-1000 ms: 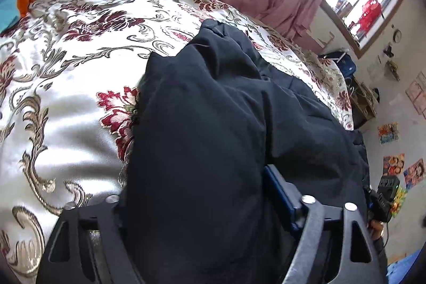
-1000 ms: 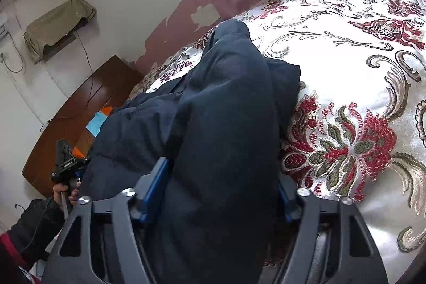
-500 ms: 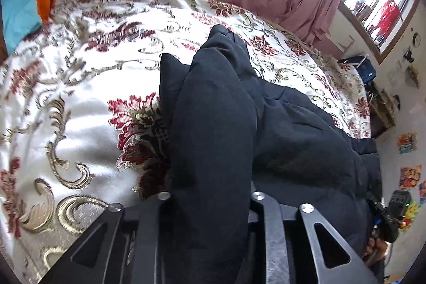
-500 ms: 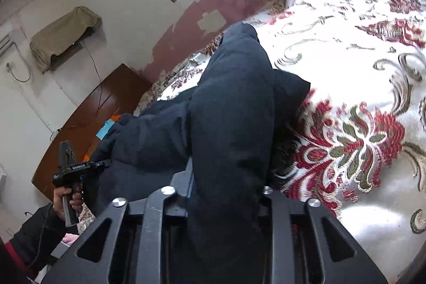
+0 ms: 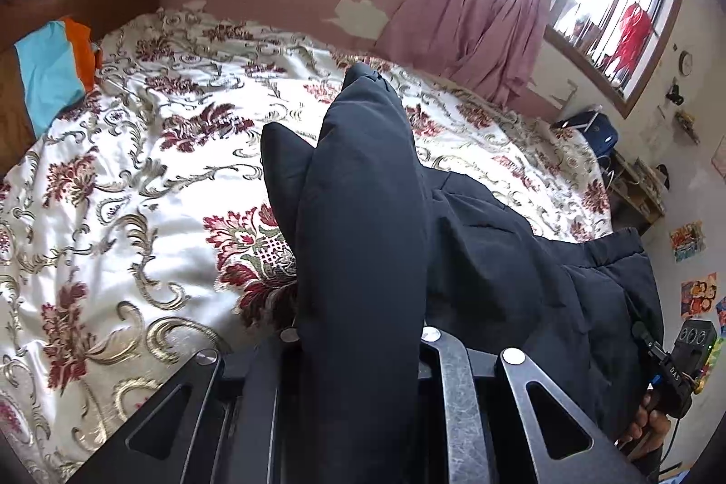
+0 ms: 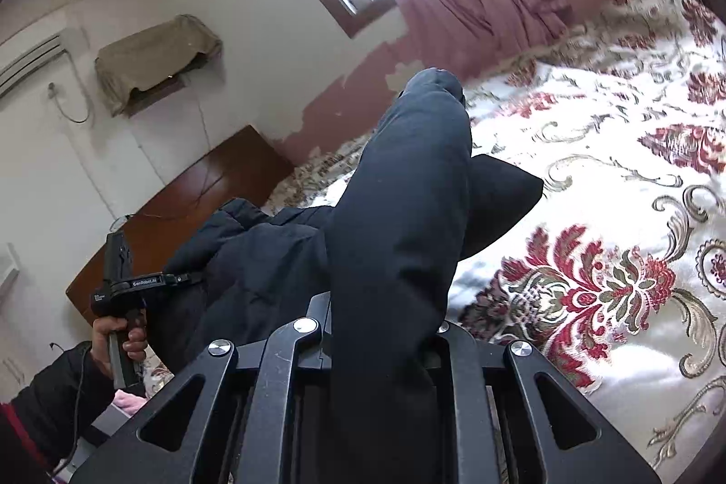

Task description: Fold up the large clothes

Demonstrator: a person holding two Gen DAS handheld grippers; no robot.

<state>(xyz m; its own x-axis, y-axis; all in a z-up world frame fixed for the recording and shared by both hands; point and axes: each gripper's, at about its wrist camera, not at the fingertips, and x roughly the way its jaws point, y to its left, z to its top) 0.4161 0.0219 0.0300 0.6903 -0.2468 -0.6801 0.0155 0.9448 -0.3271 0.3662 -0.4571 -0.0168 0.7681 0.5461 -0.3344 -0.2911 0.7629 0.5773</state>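
A: What are the tongs doing?

B: The left gripper (image 5: pixel 358 348) has just been closing, and its jaws now pinch a thick fold of the black padded jacket (image 5: pixel 363 212). The right gripper (image 6: pixel 385 330) has done likewise and clamps another fold of the same jacket (image 6: pixel 399 221).

A: Where does the garment go from there?

B: It runs forward from each pair of jaws as a raised ridge, sags between the two grippers, and its far parts rest on the floral bedspread (image 5: pixel 136 175) below and beyond them.

A: Further out?

B: Pink curtains (image 5: pixel 476 30) hang at the window ahead of the left gripper; a wooden headboard (image 6: pixel 190 202) stands left of the right one
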